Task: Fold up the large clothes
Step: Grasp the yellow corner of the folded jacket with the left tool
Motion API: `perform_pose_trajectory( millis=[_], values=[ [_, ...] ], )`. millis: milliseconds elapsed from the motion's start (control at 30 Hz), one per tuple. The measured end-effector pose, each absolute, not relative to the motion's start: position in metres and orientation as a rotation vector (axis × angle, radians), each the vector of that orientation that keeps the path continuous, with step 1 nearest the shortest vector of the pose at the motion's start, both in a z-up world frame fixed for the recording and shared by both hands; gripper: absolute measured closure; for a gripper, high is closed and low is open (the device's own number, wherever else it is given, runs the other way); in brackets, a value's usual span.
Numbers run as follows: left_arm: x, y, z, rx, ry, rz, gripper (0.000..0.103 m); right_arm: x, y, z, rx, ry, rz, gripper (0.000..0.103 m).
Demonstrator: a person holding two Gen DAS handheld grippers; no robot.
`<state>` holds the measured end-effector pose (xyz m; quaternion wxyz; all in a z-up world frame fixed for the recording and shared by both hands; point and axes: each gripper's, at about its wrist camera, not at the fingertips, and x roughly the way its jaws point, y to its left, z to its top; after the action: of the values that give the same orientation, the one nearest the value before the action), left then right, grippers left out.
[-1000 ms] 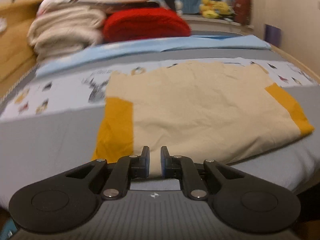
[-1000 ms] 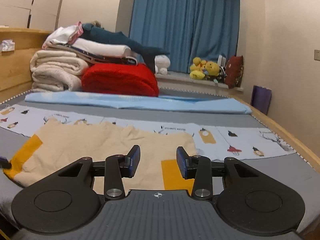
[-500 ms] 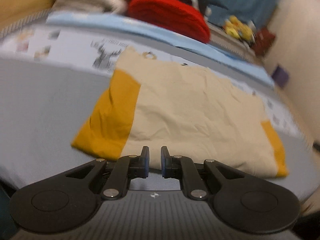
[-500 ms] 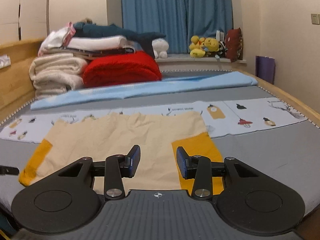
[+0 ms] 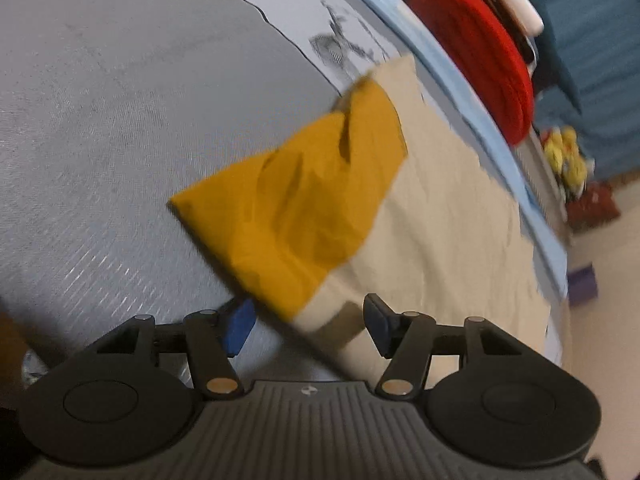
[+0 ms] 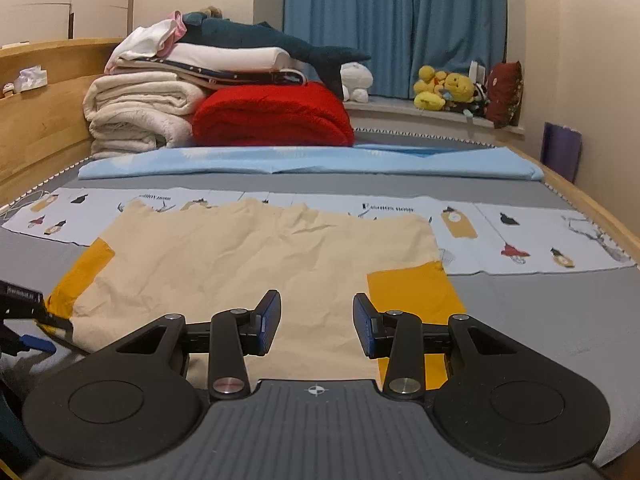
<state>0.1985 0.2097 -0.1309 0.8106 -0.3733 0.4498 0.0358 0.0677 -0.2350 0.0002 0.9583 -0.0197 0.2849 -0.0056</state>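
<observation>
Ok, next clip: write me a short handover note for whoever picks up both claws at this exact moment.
Left claw: jaws opening, the near left corner of the cream garment between them at its mustard sleeve; pads not pressing on it yet.
Right claw: open, empty, hovering over the near hem beside the other mustard sleeve.
The garment lies spread flat on the grey bed, far edge overlapping the printed sheet; stacked blankets sit well behind.
Done: garment laid out.
Left: no fold visible yet. Probably grip both near corners, then carry them over.
</observation>
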Motion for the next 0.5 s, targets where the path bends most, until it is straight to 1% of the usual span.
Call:
perform_pose_trajectory(
  millis=[333,400,433,467,500],
  values=[
    [0.215,0.208,-0.138,-0.842,0.803,0.145,0.039,0.066,-0.237,-0.007,-0.049,0.609,0.011,0.062],
    [0.215,0.206,-0.138,-0.834,0.787,0.161,0.055,0.066,-0.234,-0.008,-0.045,0.611,0.021,0.062],
    [0.215,0.206,-0.138,-0.832,0.782,0.156,0.07,0.066,-0.232,-0.008,-0.044,0.611,0.027,0.062],
    [0.216,0.204,-0.135,-0.828,0.774,0.145,0.08,0.067,-0.229,-0.008,-0.044,0.61,0.034,0.062],
    [0.215,0.203,-0.131,-0.814,0.764,0.133,0.086,0.068,-0.226,-0.008,-0.047,0.607,0.042,0.062]
  ],
)
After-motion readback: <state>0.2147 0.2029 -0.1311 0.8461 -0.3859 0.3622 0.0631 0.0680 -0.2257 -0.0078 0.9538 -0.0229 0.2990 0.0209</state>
